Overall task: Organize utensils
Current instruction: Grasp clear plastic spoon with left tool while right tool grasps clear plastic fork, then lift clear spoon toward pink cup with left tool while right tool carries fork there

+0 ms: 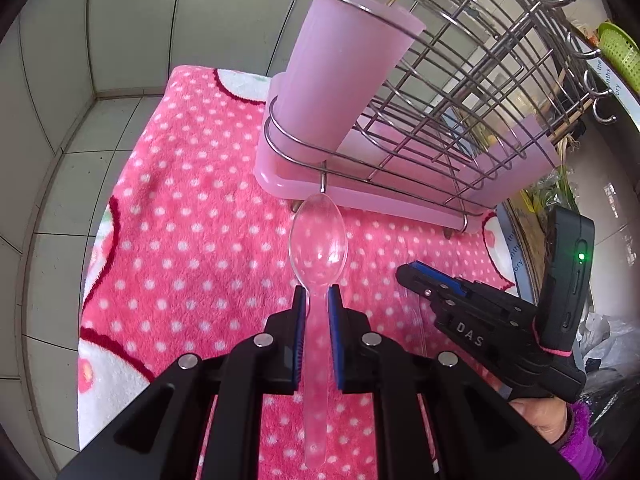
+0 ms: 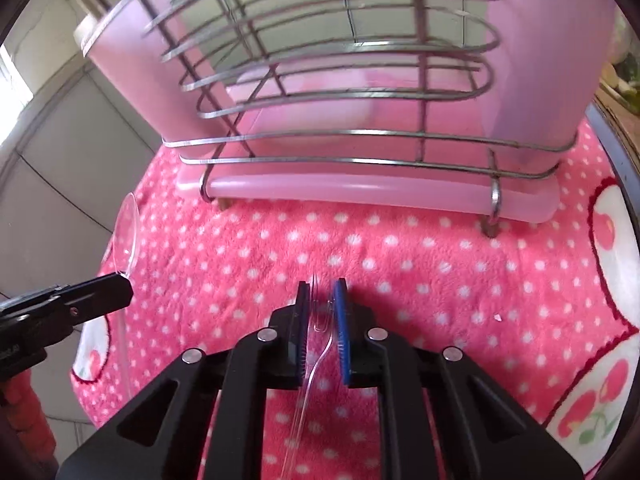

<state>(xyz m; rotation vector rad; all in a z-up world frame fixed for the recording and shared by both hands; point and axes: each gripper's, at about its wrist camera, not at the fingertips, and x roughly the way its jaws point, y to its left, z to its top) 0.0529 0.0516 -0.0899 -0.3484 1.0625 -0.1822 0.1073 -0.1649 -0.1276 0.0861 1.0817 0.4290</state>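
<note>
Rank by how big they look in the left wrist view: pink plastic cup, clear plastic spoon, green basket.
1. Pink plastic cup.
2. Clear plastic spoon, though nearness to the camera inflates it.
3. Green basket, partly cut off at the edge.

"DAS" on the right gripper (image 1: 416,280)

This is a home kitchen: a wire dish rack (image 1: 452,92) on a pink drip tray (image 1: 360,196) holds a pink utensil cup (image 1: 340,76) with cutlery, set on a pink polka-dot towel (image 1: 192,208) against pale tiled walls (image 1: 80,92), with a green basket (image 1: 618,56) and vegetables (image 1: 556,188) nearby.
</note>
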